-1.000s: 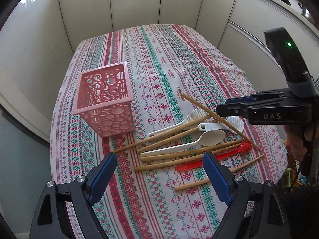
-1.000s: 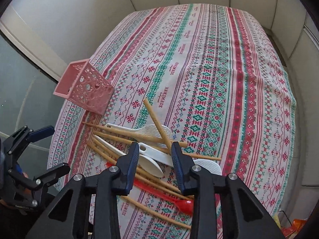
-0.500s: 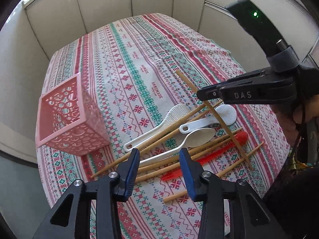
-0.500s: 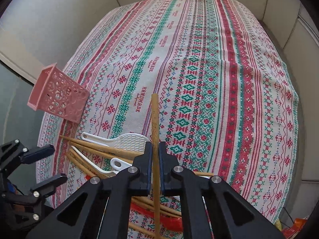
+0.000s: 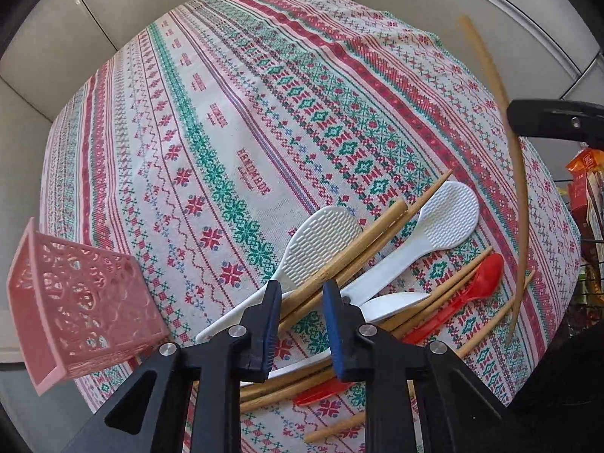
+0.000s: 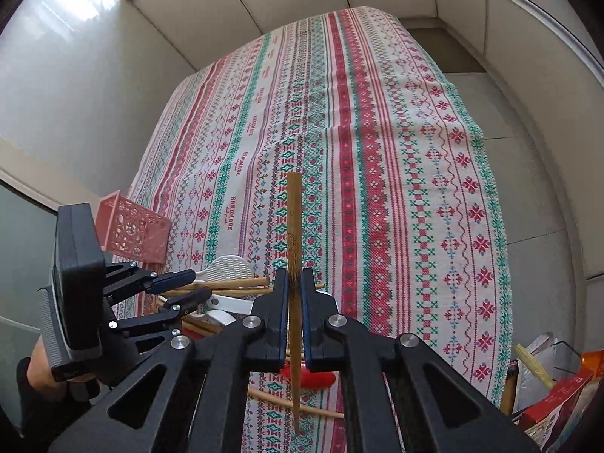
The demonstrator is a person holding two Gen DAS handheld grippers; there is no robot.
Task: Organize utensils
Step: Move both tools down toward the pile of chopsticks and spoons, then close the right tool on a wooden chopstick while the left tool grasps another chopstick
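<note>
A pile of wooden chopsticks (image 5: 351, 249), white rice paddles (image 5: 321, 241), a white spoon (image 5: 392, 302) and a red spoon (image 5: 479, 275) lies on the patterned tablecloth (image 5: 234, 120). My left gripper (image 5: 302, 298) is low over the pile, its jaws narrowly apart around two chopsticks, not clamped. My right gripper (image 6: 293, 287) is shut on a single chopstick (image 6: 294, 219) and holds it lifted above the pile; it also shows in the left wrist view (image 5: 506, 120). A pink perforated holder (image 5: 75, 302) stands upright at the left.
The table (image 6: 377, 151) stands in a corner of pale wall panels. Snack packets and bags (image 6: 558, 381) sit off the table's right edge. The far half of the cloth is bare.
My right gripper closed on one chopstick and lifted it off the pile. My left gripper narrowed its jaws and came down onto the pile around two chopsticks.
</note>
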